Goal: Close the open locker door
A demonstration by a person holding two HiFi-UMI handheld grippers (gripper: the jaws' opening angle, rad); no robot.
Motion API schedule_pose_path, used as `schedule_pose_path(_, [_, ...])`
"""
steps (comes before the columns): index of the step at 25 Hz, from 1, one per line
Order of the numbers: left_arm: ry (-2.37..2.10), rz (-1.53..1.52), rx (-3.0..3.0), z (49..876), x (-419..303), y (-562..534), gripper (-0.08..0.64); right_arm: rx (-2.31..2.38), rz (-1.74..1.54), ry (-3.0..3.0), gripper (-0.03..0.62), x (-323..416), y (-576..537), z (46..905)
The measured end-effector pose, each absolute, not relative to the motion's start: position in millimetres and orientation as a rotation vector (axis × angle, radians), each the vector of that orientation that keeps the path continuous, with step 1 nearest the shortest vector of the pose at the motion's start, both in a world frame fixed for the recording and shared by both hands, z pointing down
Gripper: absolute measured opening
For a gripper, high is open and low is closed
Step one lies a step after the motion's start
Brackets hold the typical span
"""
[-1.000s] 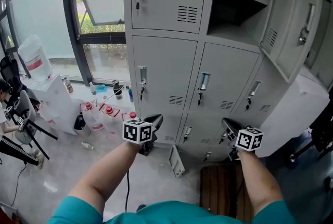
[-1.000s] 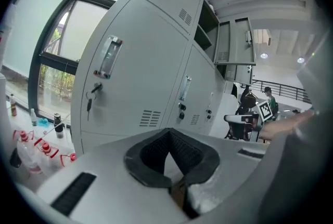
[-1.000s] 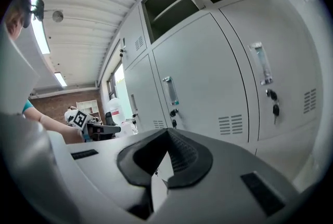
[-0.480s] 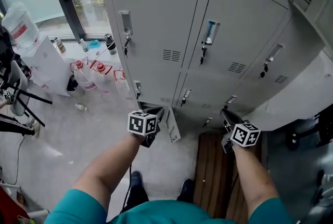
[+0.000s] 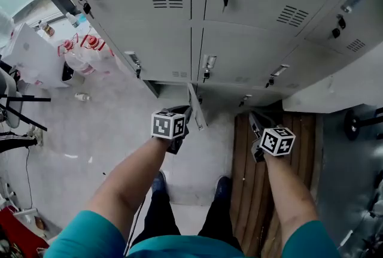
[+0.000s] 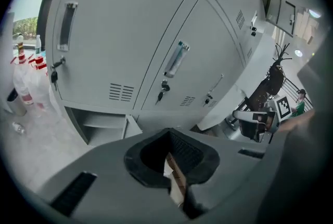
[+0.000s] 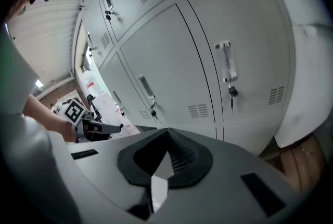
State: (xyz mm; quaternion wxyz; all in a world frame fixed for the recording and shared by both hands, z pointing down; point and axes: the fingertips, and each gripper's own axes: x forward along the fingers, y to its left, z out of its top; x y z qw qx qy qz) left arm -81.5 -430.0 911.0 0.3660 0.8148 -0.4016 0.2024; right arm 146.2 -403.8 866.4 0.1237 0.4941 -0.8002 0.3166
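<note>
Left gripper [image 5: 183, 114] and right gripper [image 5: 254, 121] clenched, empty. Open locker door [image 5: 195, 108] just beyond left tip, edge-on; a push may glance off.

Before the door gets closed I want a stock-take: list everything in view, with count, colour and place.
grey metal locker bank: one, grey, across the top.
open grey locker door: one, bottom row, centre, swung out.
clear water jugs with red caps: several, floor left of lockers.
brown slatted wooden platform: one, floor at right.
dark shoes: two, bottom centre.
left gripper: grey, jaws shut, empty.
right gripper: grey, jaws shut, empty.
</note>
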Motion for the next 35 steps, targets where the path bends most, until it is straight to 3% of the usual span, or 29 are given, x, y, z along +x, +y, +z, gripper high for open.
schedule_pose_path(5, [-0.968,0.615,2.09,962,-44,-417,0.0,1.418,1.021,-2.265,-0.009,147,-372,933])
schedule_pose_path(15, [-0.943,0.932,2.035,1055,31,-394,0.0,1.406,1.116,-2.295,-0.009,155,-335,966])
schedule_pose_path(35, [-0.976,1.047,1.99,1094,-4,-375,0.0,1.422,1.131,-2.301,-0.009,152,-327,986])
